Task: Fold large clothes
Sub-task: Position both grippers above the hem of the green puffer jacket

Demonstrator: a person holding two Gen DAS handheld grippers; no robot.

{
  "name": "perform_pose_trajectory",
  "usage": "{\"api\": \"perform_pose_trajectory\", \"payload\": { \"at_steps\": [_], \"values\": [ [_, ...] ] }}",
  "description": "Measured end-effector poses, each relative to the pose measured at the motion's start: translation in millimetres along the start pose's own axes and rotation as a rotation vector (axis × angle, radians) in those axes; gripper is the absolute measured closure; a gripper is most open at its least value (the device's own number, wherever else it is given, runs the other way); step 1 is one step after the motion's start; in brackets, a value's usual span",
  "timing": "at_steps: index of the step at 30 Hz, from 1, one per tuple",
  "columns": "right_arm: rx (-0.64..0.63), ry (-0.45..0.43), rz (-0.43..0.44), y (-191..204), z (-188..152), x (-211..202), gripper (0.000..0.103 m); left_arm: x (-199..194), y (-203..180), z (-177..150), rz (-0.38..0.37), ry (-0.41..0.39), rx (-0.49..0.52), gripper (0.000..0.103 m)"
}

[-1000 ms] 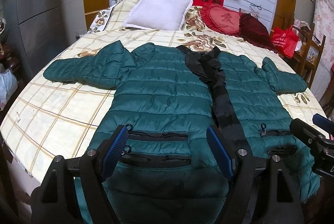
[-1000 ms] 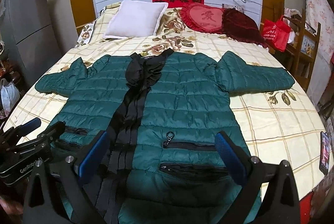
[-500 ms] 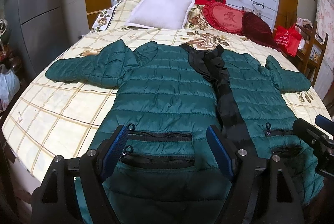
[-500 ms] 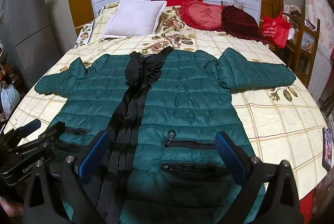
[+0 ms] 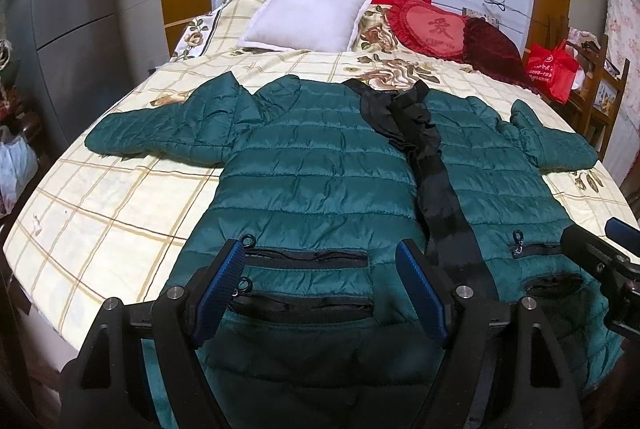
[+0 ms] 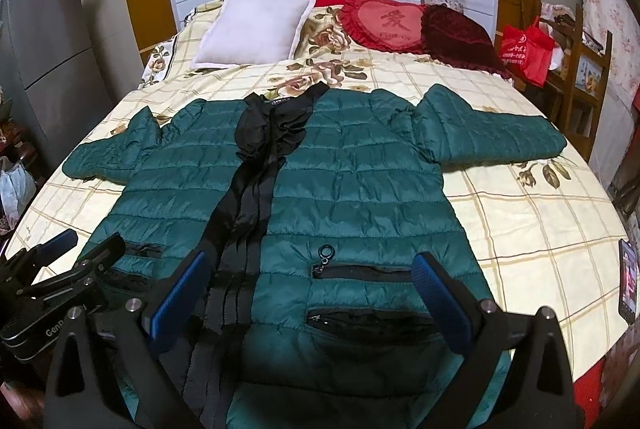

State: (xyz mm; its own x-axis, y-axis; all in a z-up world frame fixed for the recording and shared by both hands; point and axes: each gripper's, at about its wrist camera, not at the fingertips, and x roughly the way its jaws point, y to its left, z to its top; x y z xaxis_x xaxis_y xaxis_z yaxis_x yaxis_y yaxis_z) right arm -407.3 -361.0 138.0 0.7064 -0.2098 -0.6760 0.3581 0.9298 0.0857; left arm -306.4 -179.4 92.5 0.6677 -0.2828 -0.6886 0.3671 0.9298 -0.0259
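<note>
A dark green quilted jacket (image 5: 320, 165) lies flat and face up on the bed, sleeves spread to both sides, black lining showing along its open front. It also shows in the right wrist view (image 6: 360, 181). My left gripper (image 5: 320, 269) is open and empty, hovering over the jacket's lower left pockets near the hem. My right gripper (image 6: 312, 285) is open and empty above the lower right pockets. The right gripper shows at the right edge of the left wrist view (image 5: 600, 261), and the left gripper shows at the left edge of the right wrist view (image 6: 60, 269).
The bed (image 5: 104, 213) has a cream checked floral sheet. A white pillow (image 5: 304, 15), a red heart cushion (image 5: 432, 29) and a dark red cushion (image 5: 492, 49) lie at its head. A grey fridge (image 5: 60, 21) stands left. A red bag (image 5: 552, 69) and wooden chair stand right. A phone (image 6: 626, 281) lies near the bed's right edge.
Both views have shifted slightly; the jacket sits a little lower and nearer in frame. Both grippers stay open over the hem, and the jacket has not moved.
</note>
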Motion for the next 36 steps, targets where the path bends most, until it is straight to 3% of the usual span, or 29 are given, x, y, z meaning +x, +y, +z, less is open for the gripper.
{"api": "perform_pose_trajectory", "payload": {
  "at_steps": [36],
  "values": [
    [-0.002,0.040,-0.012,2.0,-7.0,2.7,0.001,-0.8,-0.6,-9.7,-0.001,0.015,0.007,0.025]
  ]
}}
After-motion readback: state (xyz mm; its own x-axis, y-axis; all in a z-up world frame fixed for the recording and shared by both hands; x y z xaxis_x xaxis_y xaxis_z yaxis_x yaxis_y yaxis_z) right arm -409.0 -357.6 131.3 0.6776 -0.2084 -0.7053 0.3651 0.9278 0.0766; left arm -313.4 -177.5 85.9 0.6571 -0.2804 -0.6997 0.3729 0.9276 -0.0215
